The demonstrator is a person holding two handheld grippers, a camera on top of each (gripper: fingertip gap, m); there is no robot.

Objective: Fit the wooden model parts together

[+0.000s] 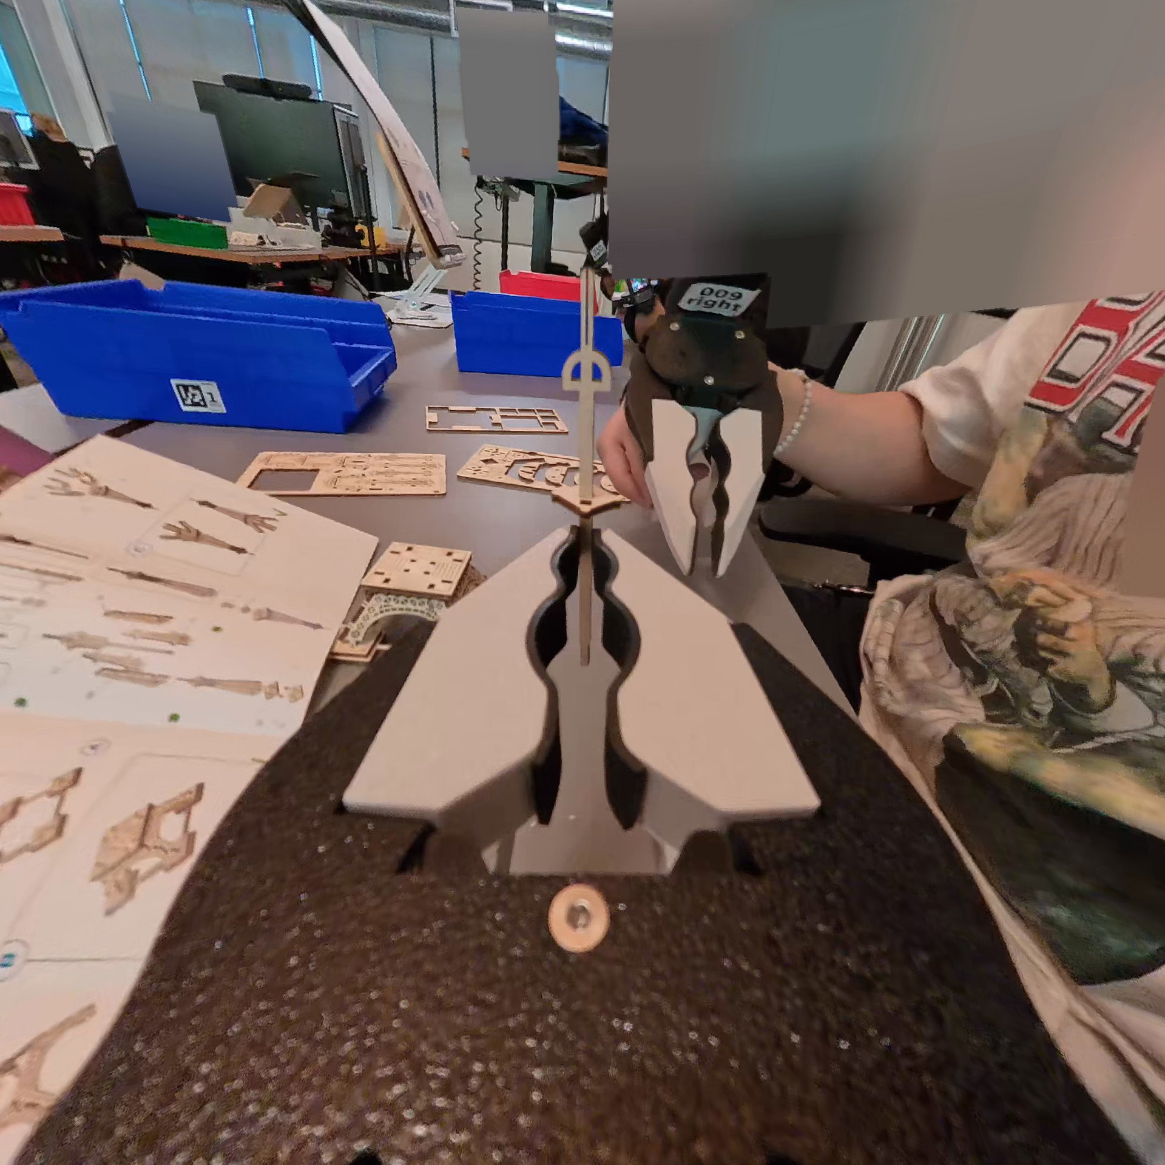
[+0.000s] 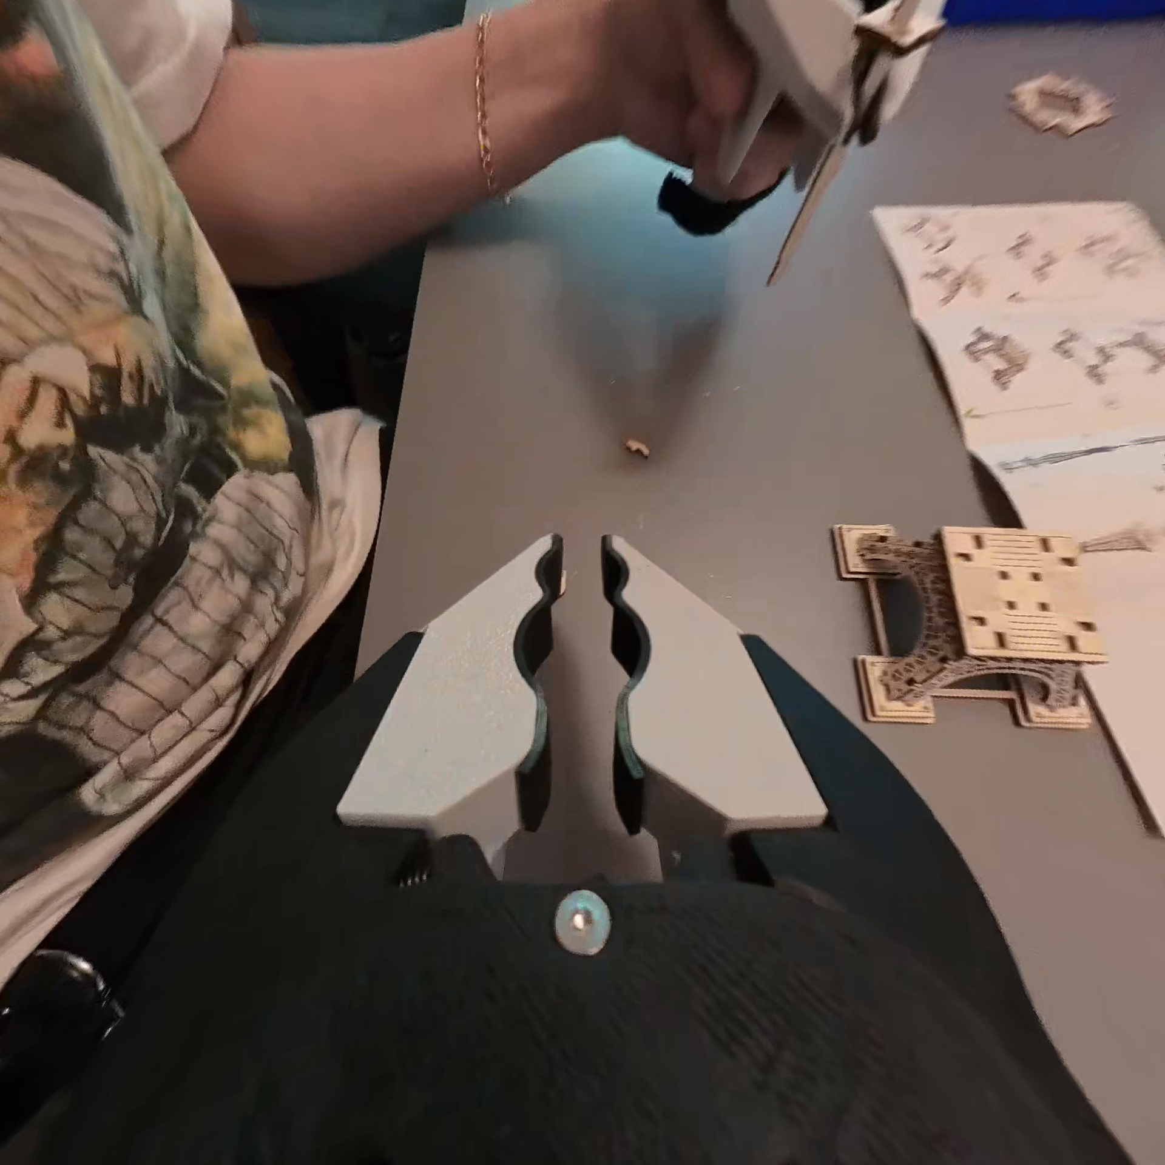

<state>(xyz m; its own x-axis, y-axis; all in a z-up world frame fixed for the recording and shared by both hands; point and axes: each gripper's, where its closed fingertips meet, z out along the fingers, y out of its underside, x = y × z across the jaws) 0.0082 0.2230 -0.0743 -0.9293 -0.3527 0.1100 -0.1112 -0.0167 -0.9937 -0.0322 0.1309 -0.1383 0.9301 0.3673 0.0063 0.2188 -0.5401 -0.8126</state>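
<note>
The left gripper (image 1: 585, 536) clamps the wooden spire (image 1: 586, 435) upright, probably for mounting on the tower base (image 2: 971, 624), while the right gripper (image 2: 581, 548) hovers narrowly parted, empty.

**Left gripper clamped, right gripper parted**

The left gripper (image 1: 585, 536) points toward twelve o'clock in its own view, its grey fingers (image 1: 492, 668) pressed in on a thin upright strip. The right gripper (image 1: 703, 570) hangs at one o'clock from it, tips down, held by a hand (image 1: 621, 457). In the right wrist view the right gripper (image 2: 581, 548) stands with a narrow gap between its fingers (image 2: 687, 662), nothing between them; the left forearm (image 2: 353, 132) crosses at eleven o'clock.
</note>
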